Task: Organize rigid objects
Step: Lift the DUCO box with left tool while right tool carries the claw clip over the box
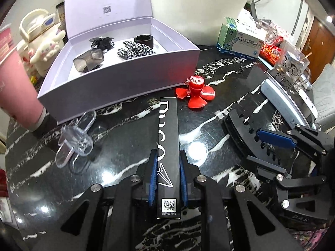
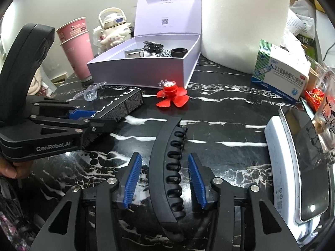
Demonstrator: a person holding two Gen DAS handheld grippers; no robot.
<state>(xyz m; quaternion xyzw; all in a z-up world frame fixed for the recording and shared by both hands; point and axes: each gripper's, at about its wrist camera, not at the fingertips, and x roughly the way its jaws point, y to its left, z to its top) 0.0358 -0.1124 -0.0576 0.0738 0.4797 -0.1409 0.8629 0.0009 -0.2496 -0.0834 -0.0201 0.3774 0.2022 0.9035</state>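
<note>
Left tool (image 1: 167,179) clenched on black carton (image 1: 167,146); right tool (image 2: 164,179) released, straddling hair clip (image 2: 167,167).

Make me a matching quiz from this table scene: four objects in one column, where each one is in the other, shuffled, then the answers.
Things:
1. slim black box
2. black hair claw
3. red flower clip
4. checkered bow

Places:
A. inside the open white box
B. clamped in the left gripper
C. loose on the marble table, beside the white box
D. between the right gripper's open pads, ungripped

Pairs: 1-B, 2-D, 3-C, 4-A
</note>
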